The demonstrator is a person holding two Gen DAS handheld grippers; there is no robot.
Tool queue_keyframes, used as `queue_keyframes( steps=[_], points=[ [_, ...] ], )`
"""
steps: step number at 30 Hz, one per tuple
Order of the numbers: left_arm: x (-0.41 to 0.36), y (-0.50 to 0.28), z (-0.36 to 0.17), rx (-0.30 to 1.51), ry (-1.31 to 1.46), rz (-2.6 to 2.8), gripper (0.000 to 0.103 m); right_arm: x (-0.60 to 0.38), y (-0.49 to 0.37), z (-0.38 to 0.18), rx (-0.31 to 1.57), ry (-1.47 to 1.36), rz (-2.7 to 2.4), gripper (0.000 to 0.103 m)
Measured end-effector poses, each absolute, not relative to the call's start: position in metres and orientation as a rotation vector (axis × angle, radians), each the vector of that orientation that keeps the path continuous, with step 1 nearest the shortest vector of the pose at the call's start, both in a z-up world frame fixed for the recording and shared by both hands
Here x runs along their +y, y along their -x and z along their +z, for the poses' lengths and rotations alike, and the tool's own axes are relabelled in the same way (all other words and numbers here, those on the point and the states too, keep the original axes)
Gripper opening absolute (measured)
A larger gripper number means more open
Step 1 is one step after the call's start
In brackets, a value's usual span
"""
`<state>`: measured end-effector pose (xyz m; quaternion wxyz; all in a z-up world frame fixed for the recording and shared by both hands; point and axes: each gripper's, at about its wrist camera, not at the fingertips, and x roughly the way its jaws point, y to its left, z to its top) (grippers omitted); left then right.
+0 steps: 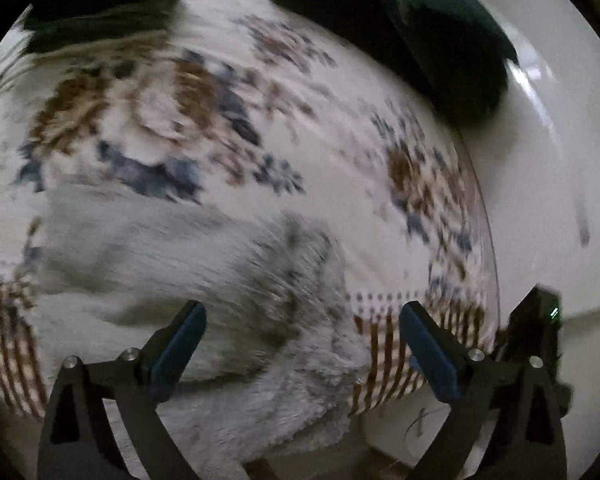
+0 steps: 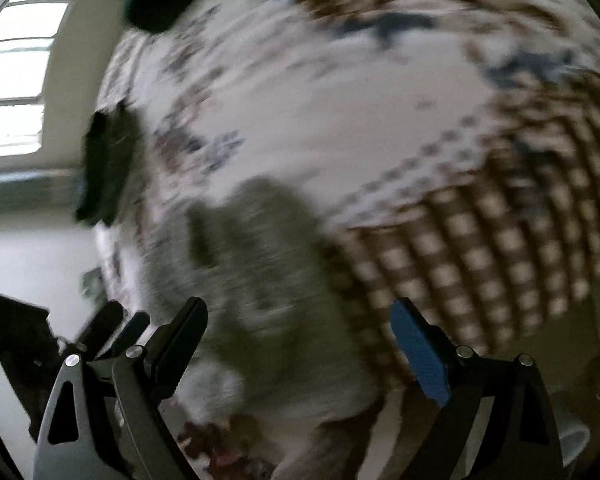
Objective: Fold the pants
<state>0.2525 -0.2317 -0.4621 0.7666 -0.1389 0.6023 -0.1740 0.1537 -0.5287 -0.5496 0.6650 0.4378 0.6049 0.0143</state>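
Note:
Fluffy light grey pants (image 1: 188,264) lie bunched on a bed near its front edge, below and ahead of my left gripper (image 1: 302,320), which is open and empty. In the right wrist view the pants (image 2: 260,280) look grey-green and blurred, directly ahead of my right gripper (image 2: 298,320), also open and empty. The left gripper (image 2: 112,332) shows at the lower left of the right wrist view, close beside the right one. Both views are motion-blurred.
The bed cover (image 1: 340,152) is white with blue and brown flowers and a brown checked border (image 2: 480,240). Dark green pillows (image 1: 420,40) lie at the far end. A white floor (image 1: 560,160) lies to the right, a window (image 2: 16,72) to the left.

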Motion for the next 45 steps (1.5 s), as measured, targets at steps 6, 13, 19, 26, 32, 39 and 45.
queue_keyframes(
  steps=[6,13,19,26,32,39,45],
  points=[
    [-0.161,-0.257,-0.459,1.25,0.252,-0.107,0.099,-0.471,-0.185,-0.559,1.396,-0.993,0.17,0.095],
    [-0.101,-0.25,-0.507,1.358,0.236,0.064,0.099,-0.42,-0.202,-0.567,1.504,-0.654,0.119,0.033],
    [-0.093,-0.247,-0.516,1.385,0.215,0.053,0.099,-0.456,-0.161,-0.502,1.381,-0.761,0.017,0.026],
    [-0.112,-0.253,-0.531,1.417,0.193,-0.017,0.099,-0.523,-0.121,-0.527,1.482,-0.814,-0.206,0.04],
    [-0.121,-0.267,-0.53,1.425,0.228,-0.057,0.099,-0.552,-0.135,-0.529,1.388,-0.994,-0.202,0.066],
    [-0.14,-0.327,-0.577,1.522,0.324,-0.141,0.098,-0.547,-0.218,-0.605,1.498,-1.063,-0.04,0.082],
    [-0.117,-0.339,-0.604,1.534,0.483,-0.146,0.05,-0.512,-0.246,-0.593,1.467,-0.701,-0.04,0.024]
  ],
)
